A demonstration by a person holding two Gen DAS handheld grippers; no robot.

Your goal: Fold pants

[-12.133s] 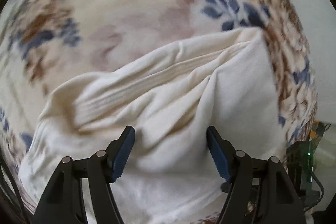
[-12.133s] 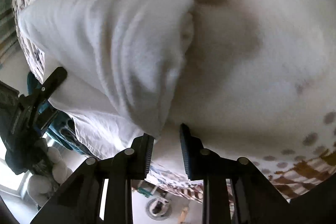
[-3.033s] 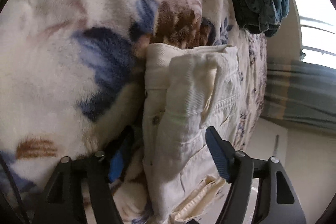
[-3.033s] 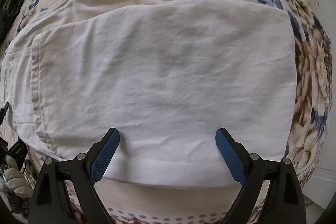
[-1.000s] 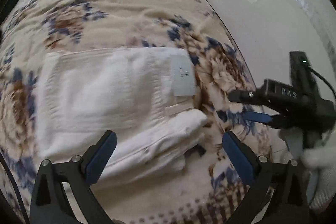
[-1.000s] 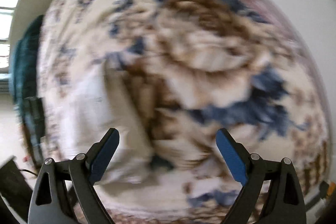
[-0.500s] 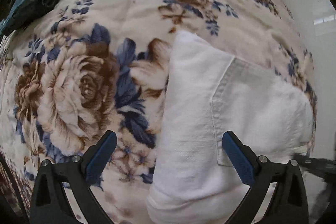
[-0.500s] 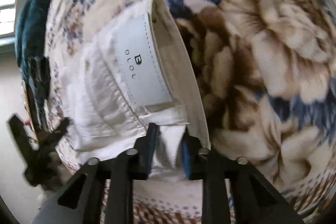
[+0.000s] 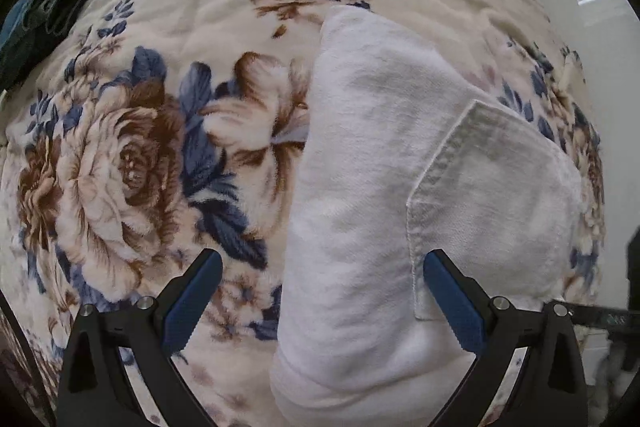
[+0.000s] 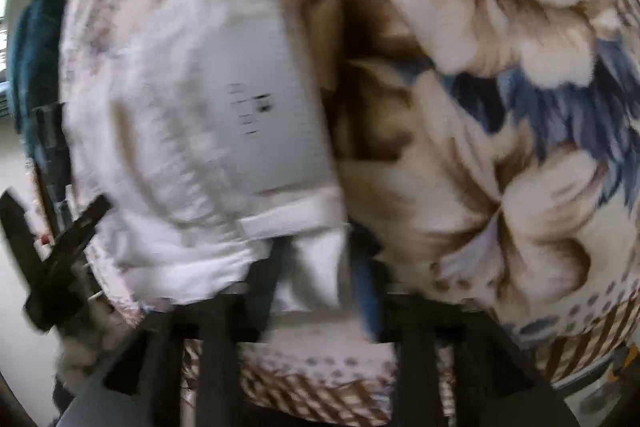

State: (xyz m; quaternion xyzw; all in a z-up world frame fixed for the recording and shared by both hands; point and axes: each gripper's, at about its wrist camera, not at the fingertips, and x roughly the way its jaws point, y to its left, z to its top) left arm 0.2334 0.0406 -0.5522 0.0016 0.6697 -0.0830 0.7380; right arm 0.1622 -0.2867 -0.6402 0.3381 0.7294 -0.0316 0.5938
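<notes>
right wrist view: fingers (image 10: pixel 276 275) clamp the folded pants (image 10: pixel 192 147); left fingers (image 9: pixel 192 301) apart above them.

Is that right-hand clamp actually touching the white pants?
Touching. The right wrist view, though blurred, shows the right gripper closed on a fold of the white pants, with cloth pinched between its fingers.

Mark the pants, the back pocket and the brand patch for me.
pants (image 9: pixel 352 187), left wrist view, on the plain white panel beside the pocket.
back pocket (image 9: pixel 492 195), left wrist view, middle of the pocket face.
brand patch (image 10: pixel 256 107), right wrist view, blurred, near its dark print.
</notes>
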